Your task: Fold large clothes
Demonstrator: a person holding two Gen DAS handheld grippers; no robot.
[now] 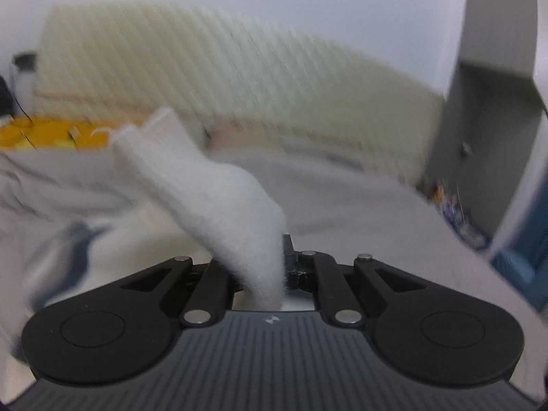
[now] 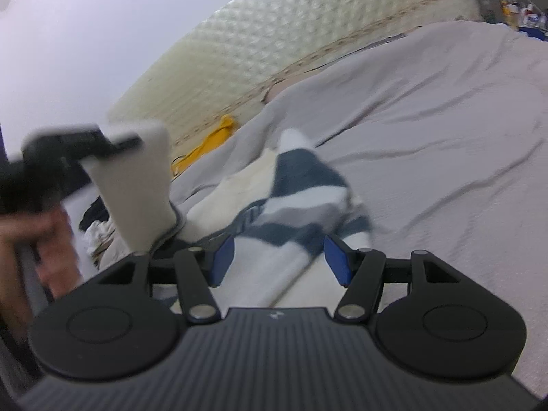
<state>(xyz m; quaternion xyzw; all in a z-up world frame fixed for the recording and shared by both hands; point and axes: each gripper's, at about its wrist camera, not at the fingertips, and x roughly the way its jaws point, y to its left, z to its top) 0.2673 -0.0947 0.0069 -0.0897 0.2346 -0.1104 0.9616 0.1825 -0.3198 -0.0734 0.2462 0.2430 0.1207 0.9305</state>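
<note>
A large fleecy garment, white with dark blue and grey stripes (image 2: 301,185), lies bunched on a grey bedsheet (image 2: 445,120). My left gripper (image 1: 274,267) is shut on a white part of it (image 1: 212,191) and lifts it above the bed. That gripper also shows in the right wrist view (image 2: 68,157) at the left, blurred, with the white cloth (image 2: 137,185) hanging from it. My right gripper (image 2: 279,257) is open, its blue pads (image 2: 222,257) just above the striped part, holding nothing.
A cream quilted headboard (image 2: 274,34) runs behind the bed. A yellow cloth (image 2: 212,140) lies by the headboard. A grey wardrobe (image 1: 479,120) and small clutter (image 1: 452,205) stand right of the bed. Dark and white clothes (image 2: 96,226) lie at the left.
</note>
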